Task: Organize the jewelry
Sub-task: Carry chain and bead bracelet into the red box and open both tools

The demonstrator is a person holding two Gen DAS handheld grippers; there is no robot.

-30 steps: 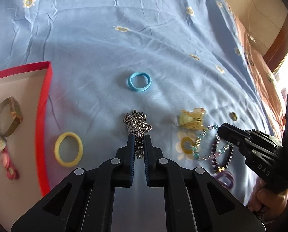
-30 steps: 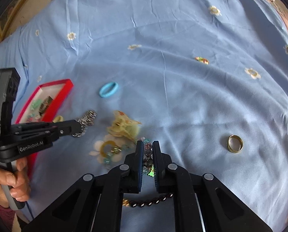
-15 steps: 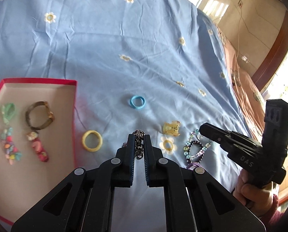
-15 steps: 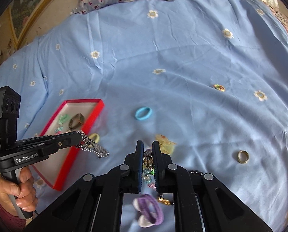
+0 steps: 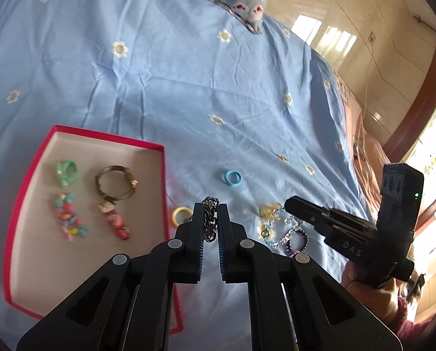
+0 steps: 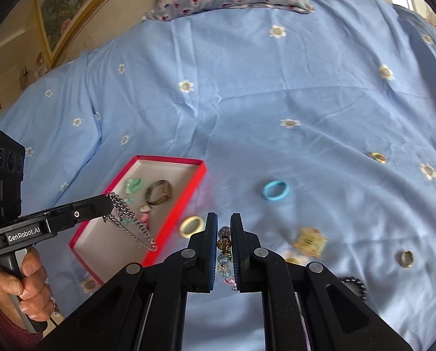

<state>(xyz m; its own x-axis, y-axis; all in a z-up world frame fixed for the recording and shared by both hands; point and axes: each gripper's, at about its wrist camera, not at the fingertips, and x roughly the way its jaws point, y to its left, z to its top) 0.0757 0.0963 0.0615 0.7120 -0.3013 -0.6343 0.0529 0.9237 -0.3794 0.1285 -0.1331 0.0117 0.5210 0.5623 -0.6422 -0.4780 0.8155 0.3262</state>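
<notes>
Silver chain [image 6: 130, 222] clamped in left jaws, dangling over red tray [image 6: 171, 161], beaded bracelet [image 6: 224, 251] in right jaws, gold ring [image 6: 406, 259] only in right view

The left gripper [image 5: 210, 215] points toward 12 o'clock in its own view, its two black fingers [image 5: 197, 228] nearly parallel and pressed in on a silver chain [image 5: 209, 219] that shows between the tips. From the right wrist view this gripper reaches in from 9 o'clock, tips aimed toward 3 o'clock, the chain hanging below them, and the person's left hand [image 6: 25, 286] wraps its grip at 8 o'clock.

The right gripper [image 6: 224, 228] also points to 12 o'clock, fingers closed on a beaded bracelet [image 6: 225, 251]. In the left wrist view it enters from 4 o'clock, angled toward 10 o'clock, with the right hand [image 5: 364, 289] beneath it.
</notes>
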